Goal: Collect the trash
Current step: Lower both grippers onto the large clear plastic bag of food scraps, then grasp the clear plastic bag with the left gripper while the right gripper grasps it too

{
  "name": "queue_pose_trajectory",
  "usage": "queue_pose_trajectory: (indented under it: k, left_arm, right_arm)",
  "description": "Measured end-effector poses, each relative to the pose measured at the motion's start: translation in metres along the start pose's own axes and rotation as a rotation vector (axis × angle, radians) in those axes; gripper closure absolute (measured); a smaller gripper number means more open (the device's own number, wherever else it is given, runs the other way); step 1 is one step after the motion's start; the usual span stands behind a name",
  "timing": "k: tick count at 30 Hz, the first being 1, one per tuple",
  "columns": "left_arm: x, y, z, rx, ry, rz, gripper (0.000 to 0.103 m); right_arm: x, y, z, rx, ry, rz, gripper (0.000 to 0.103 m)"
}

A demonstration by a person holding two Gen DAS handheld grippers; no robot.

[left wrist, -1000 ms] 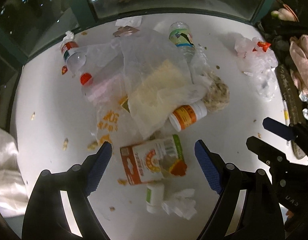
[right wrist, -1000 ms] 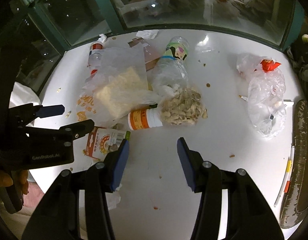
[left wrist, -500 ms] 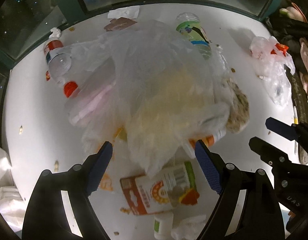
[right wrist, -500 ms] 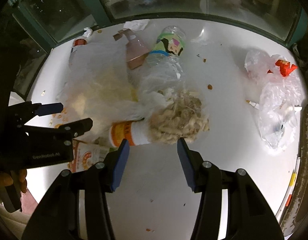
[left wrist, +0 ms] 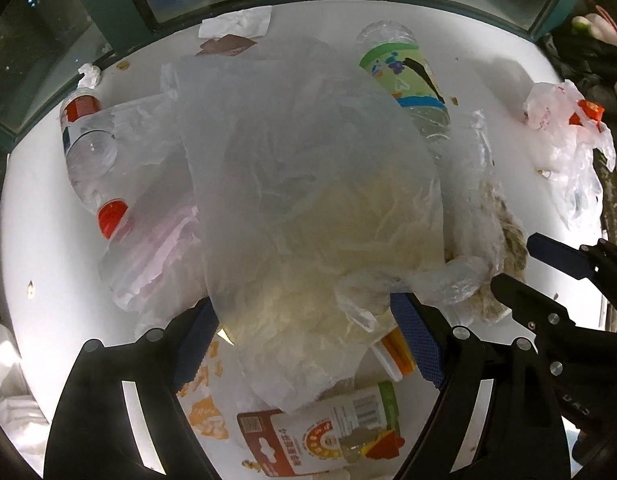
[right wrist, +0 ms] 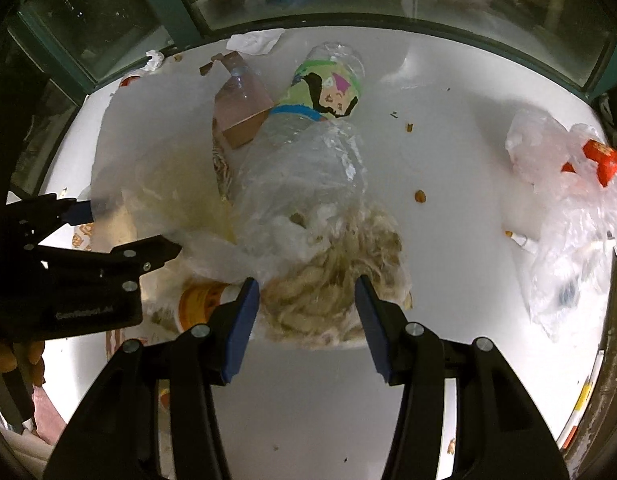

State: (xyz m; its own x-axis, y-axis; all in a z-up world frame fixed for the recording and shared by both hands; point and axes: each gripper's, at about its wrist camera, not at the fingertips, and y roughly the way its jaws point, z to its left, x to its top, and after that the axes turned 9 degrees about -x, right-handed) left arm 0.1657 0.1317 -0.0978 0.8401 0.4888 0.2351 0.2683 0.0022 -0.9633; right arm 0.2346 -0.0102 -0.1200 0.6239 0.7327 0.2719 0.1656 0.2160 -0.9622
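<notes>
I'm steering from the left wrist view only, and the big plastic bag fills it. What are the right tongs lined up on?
Observer: The right tongs stand open either side of a clear bag of pale shreds, pads not pressing.
Operator: Anything hidden behind the big bag?
Observer: A brown carton lies against the colourful bottle.
Operator: Small litter on the right?
Observer: A cigarette butt lies beside the crumpled clear bag.
</notes>
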Motion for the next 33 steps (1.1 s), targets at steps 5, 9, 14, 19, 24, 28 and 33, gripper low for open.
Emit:
queue_pose_trajectory:
  k: [5,9,14,19,24,28,33]
  left_arm:
    - [0.003,0.007,0.003,-0.013,-0.018,-0.007,0.028]
    - [0.004,0.011,0.006,-0.03,-0.033,-0.008,0.034]
    - [0.004,0.011,0.007,-0.034,-0.023,-0.026,0.045]
    - [0.003,0.011,0.005,-0.032,-0.006,-0.036,0.057]
    - [0.003,0.006,0.004,-0.05,-0.005,-0.037,0.078]
    - [0.003,0.0,-0.003,-0.106,-0.006,-0.041,0.101]
    - [0.0,-0.016,-0.018,-0.13,0.026,-0.058,0.101]
  right_arm:
    - [0.008,0.013,0.002,-0.027,-0.008,0.011,0.055]
    - [0.011,0.028,-0.001,-0.035,0.018,0.041,0.055]
    - [0.014,0.035,0.003,-0.06,-0.005,0.044,0.045]
    - [0.016,0.035,0.001,-0.046,0.023,0.059,0.045]
    - [0.013,0.029,-0.002,-0.012,0.026,0.066,0.072]
    - [0.012,0.021,-0.007,0.028,0.057,0.063,0.09]
    - [0.005,-0.005,-0.012,0.045,0.073,0.014,0.092]
